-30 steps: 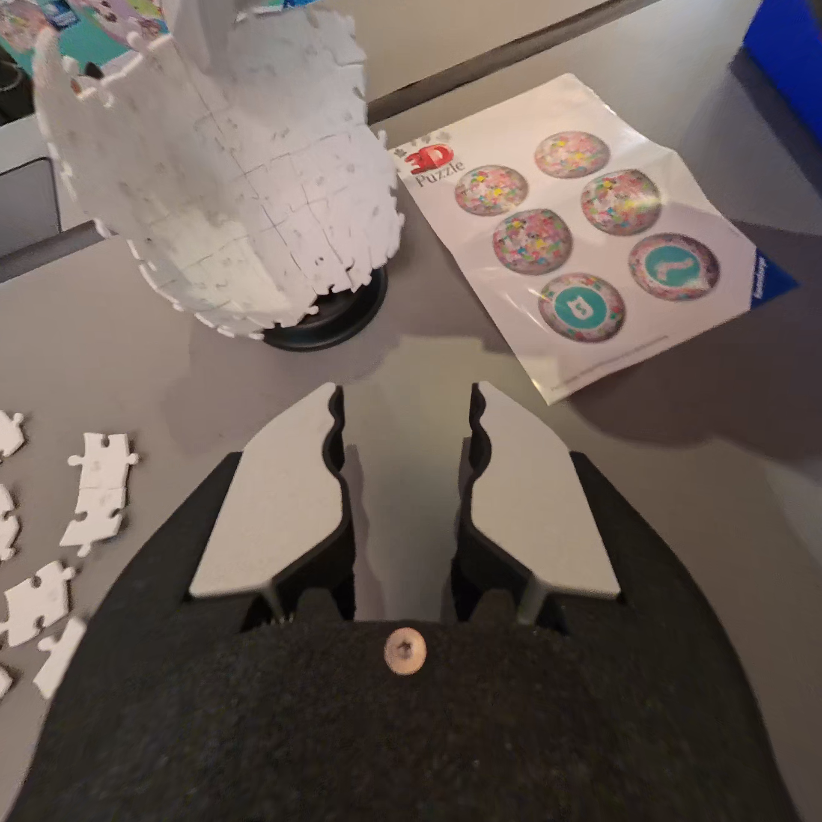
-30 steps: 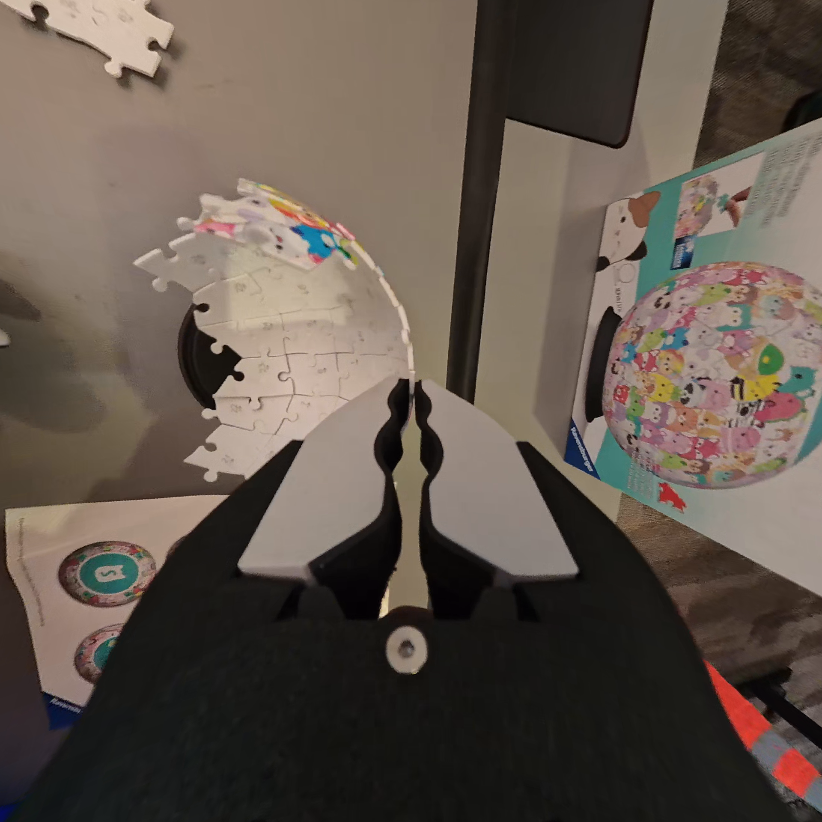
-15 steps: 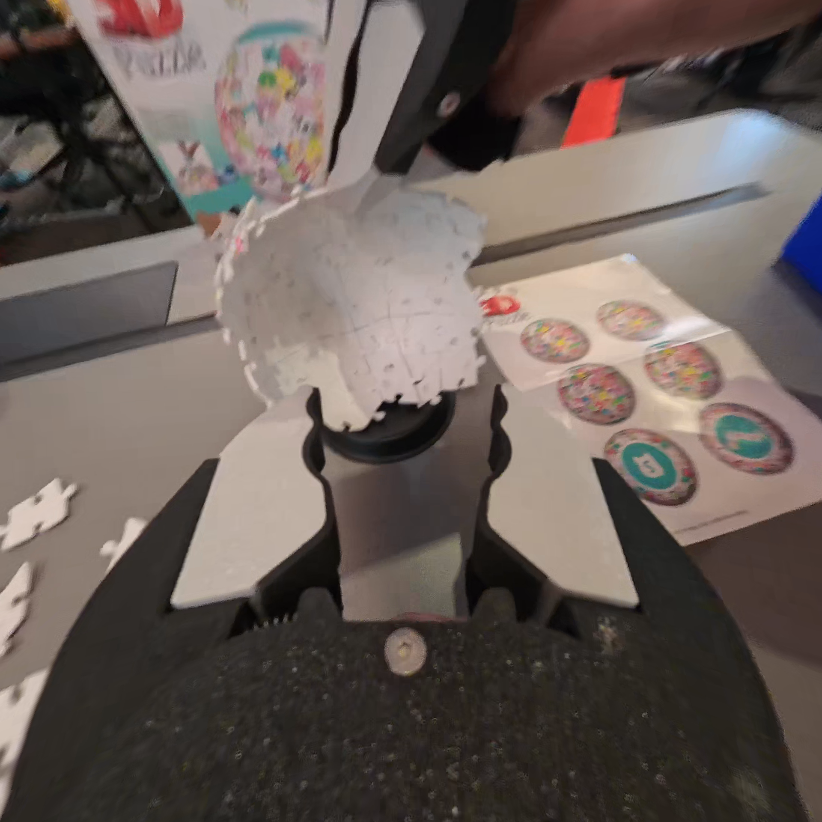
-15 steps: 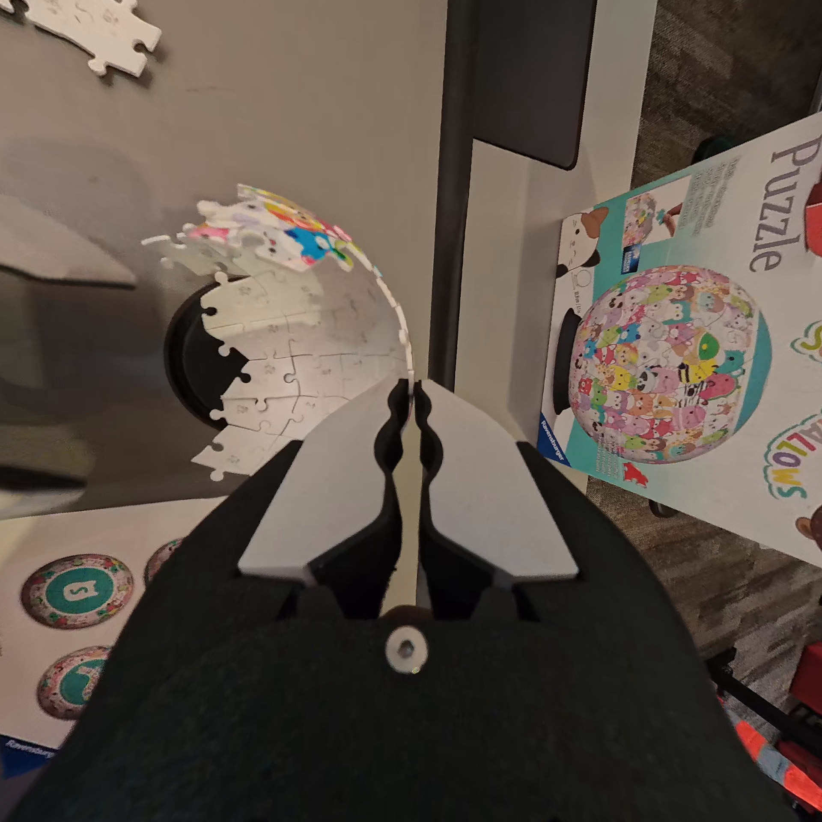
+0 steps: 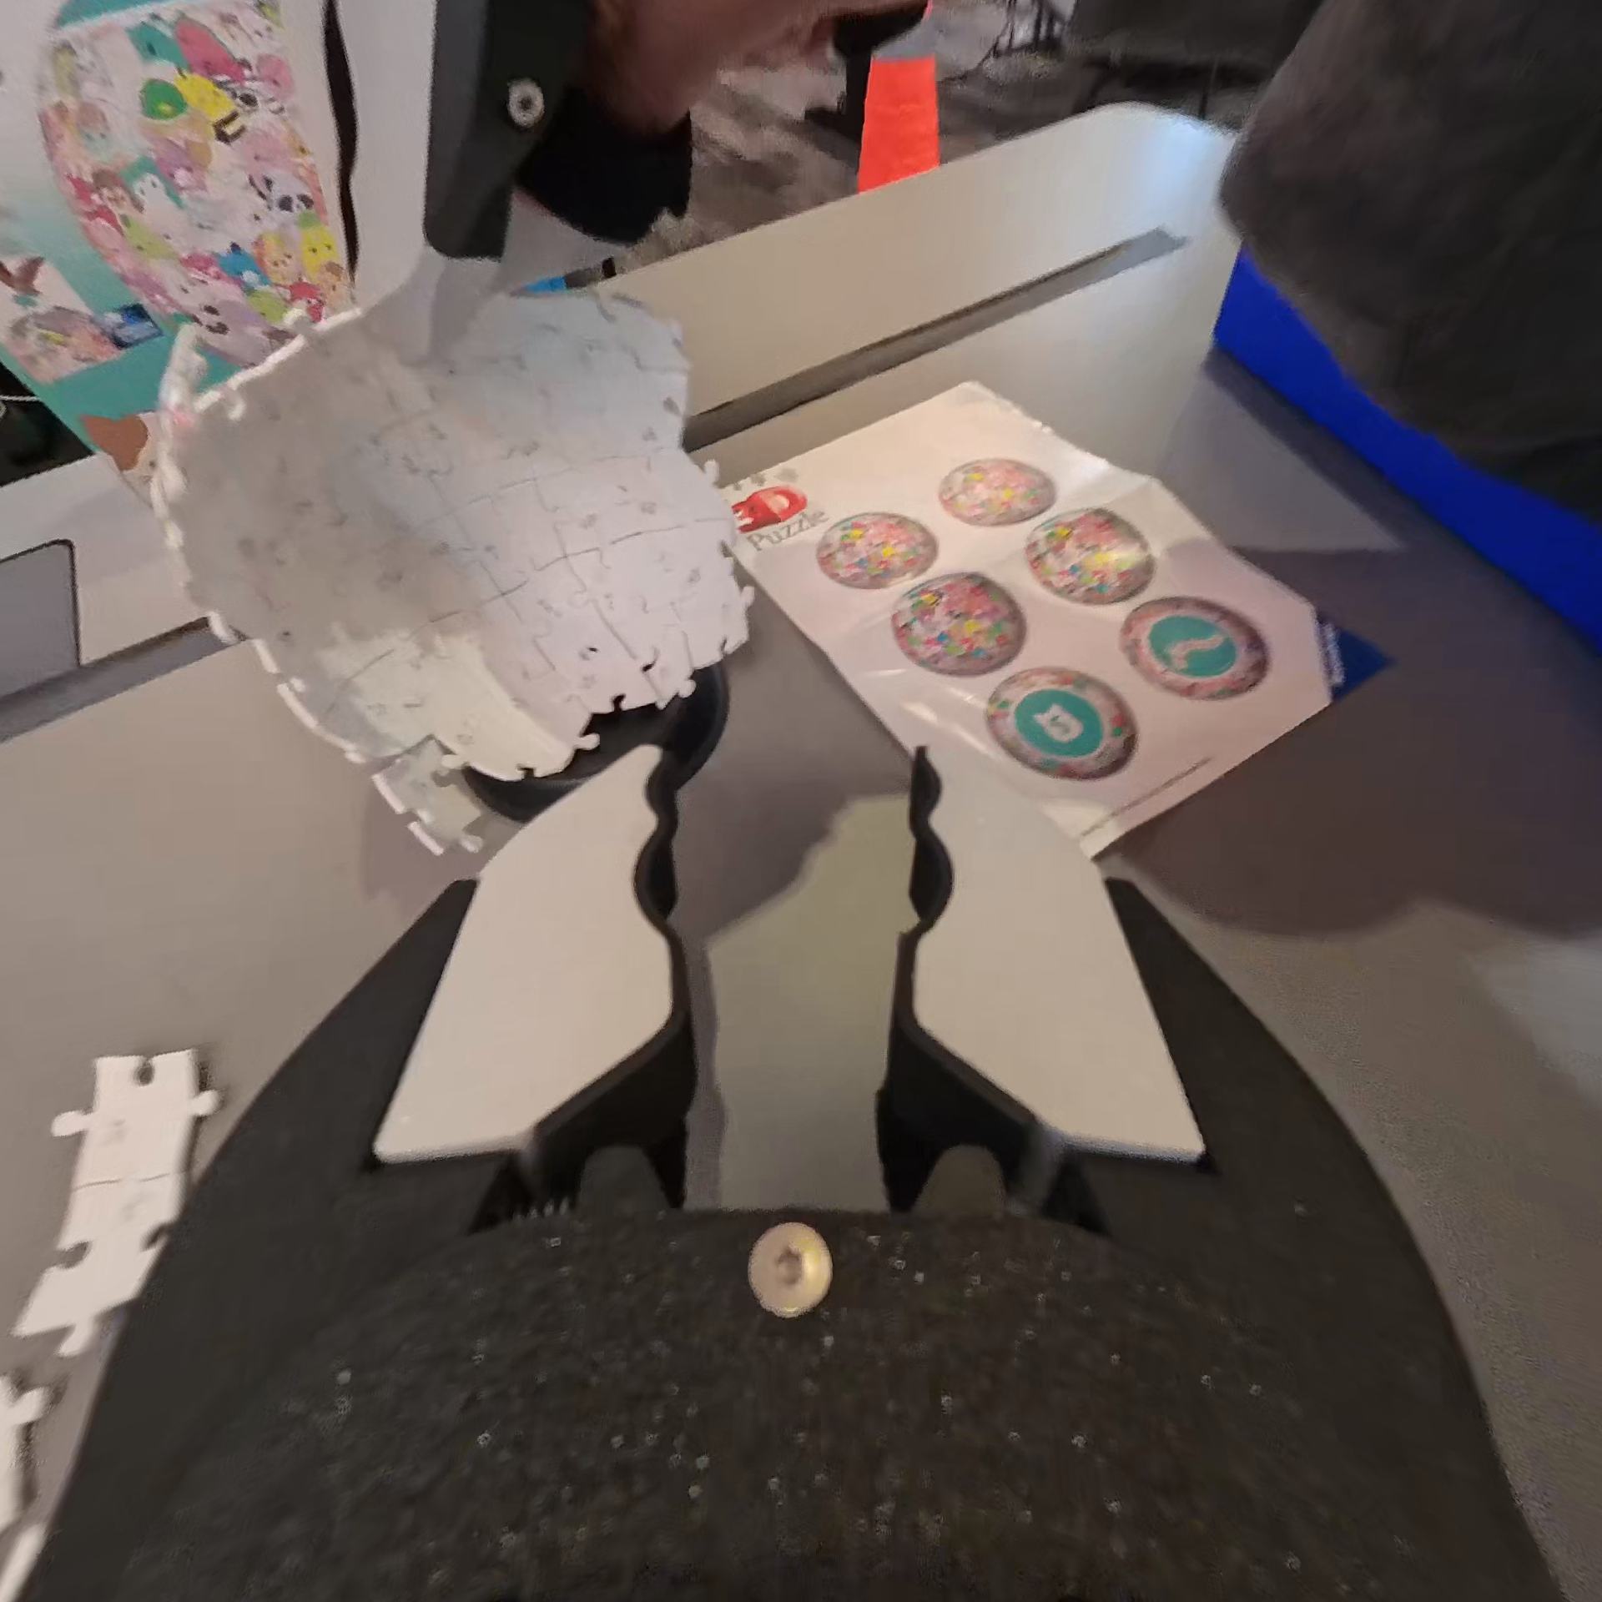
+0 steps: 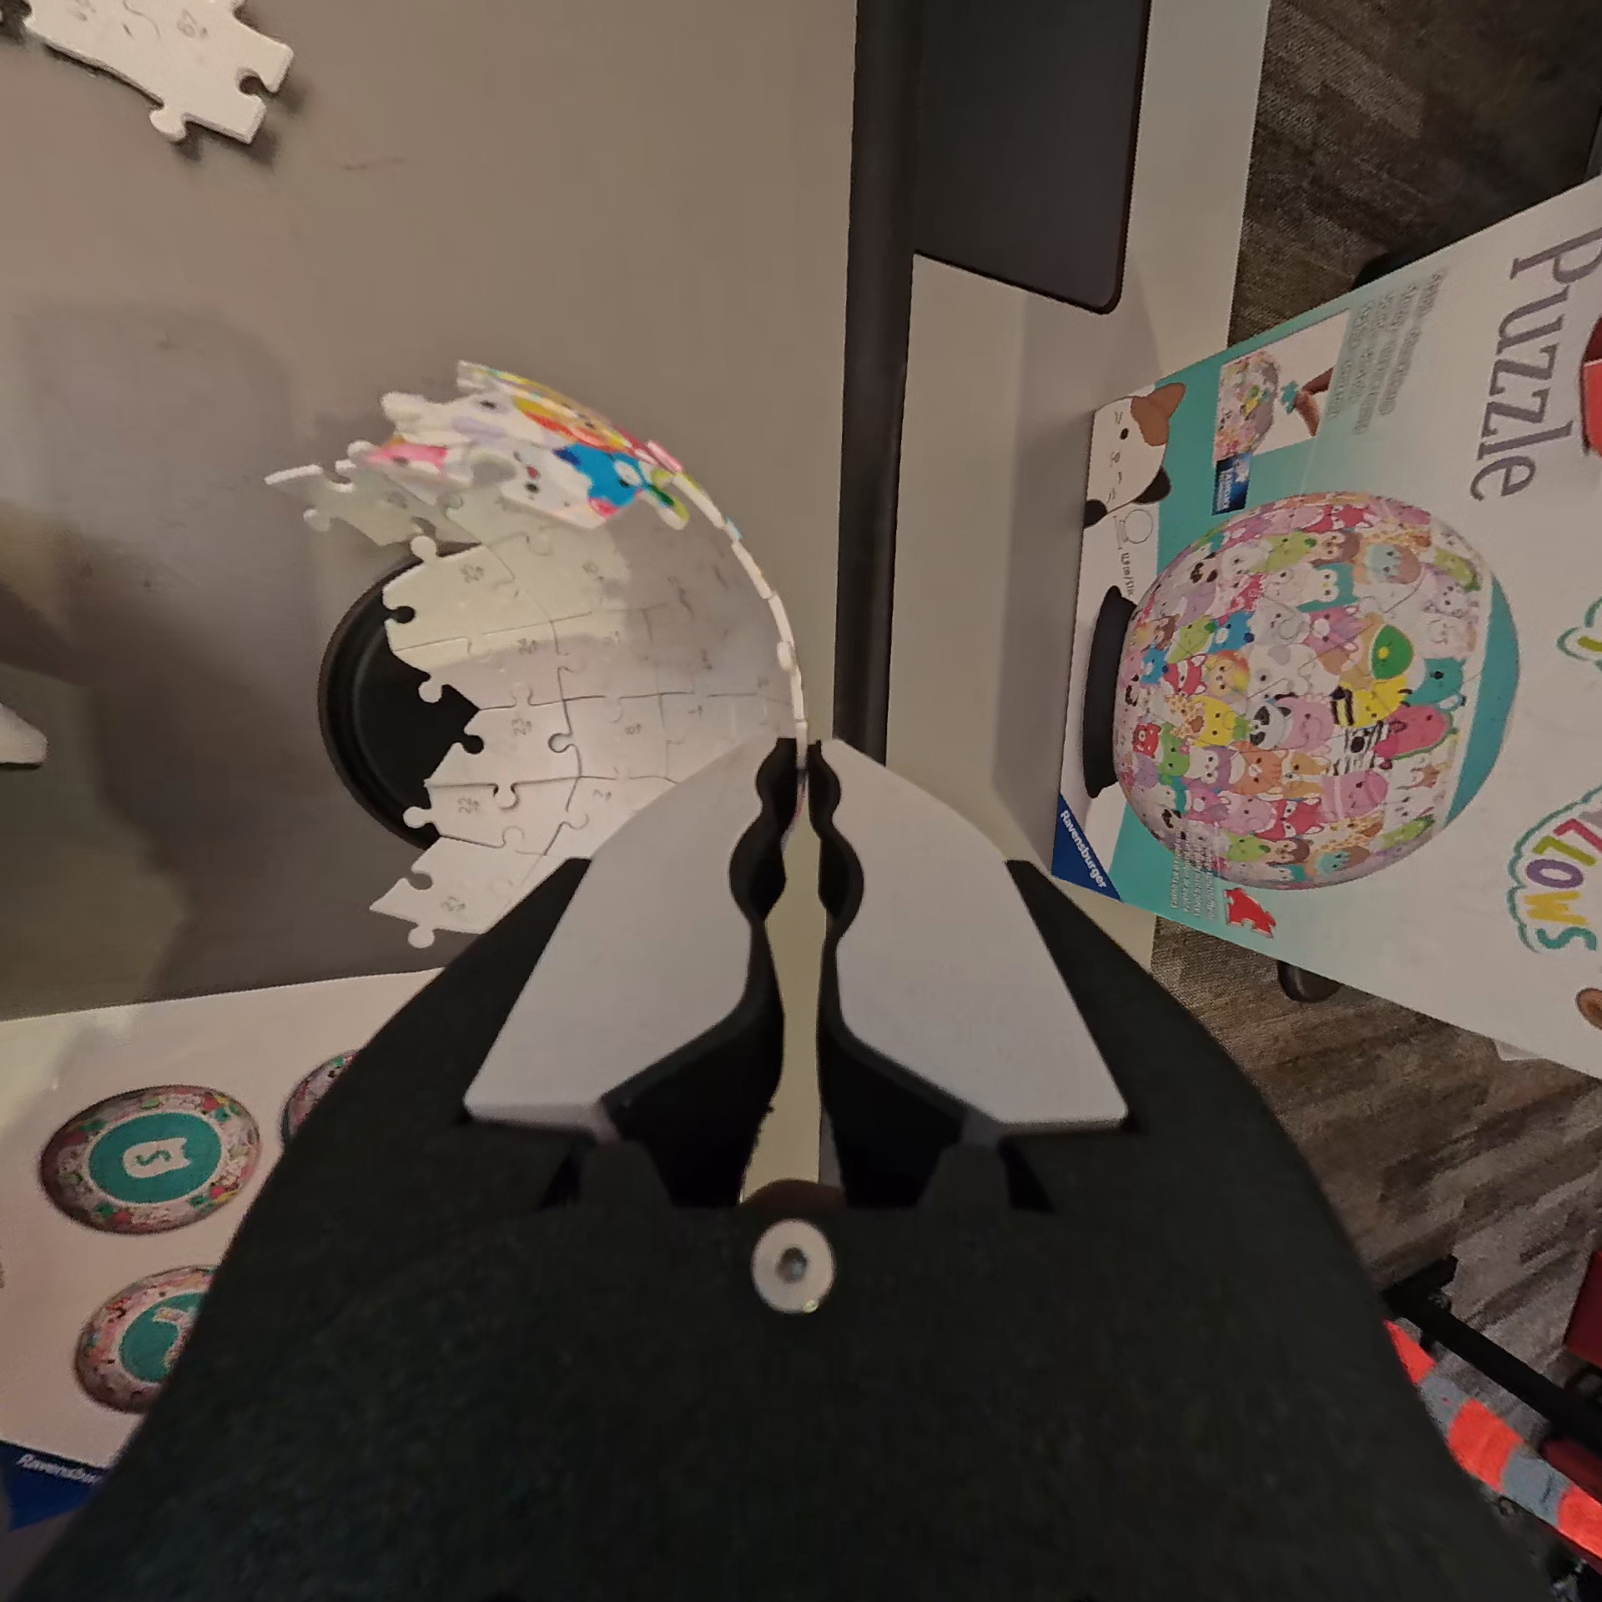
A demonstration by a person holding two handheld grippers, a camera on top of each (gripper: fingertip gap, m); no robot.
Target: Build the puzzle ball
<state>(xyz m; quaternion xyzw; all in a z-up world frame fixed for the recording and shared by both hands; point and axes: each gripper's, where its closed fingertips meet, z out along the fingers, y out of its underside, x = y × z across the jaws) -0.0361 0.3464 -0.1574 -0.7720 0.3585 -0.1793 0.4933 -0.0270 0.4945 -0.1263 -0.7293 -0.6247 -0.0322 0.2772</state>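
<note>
White half-built puzzle ball [image 6: 598,659] hangs pinched at its rim by the right hand-held gripper [image 6: 802,754]; keep it steady over the black stand [image 6: 373,693] while the left hand-held gripper [image 5: 784,780], jaws apart, fetches a loose piece [image 5: 130,1118].

A grey table [image 5: 217,867] carries a black stand [image 5: 685,737] just ahead-left of the left jaws. A leaflet [image 5: 1023,607] lies ahead-right of them. White loose pieces [image 5: 121,1170] lie to their left.

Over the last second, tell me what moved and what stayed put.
The left hand-held gripper, open and empty, swung up to face the half-built puzzle ball. The right hand-held gripper stays shut on the ball's rim, holding it over the black stand. The instruction sheet, puzzle box and loose pieces haven't moved.
</note>
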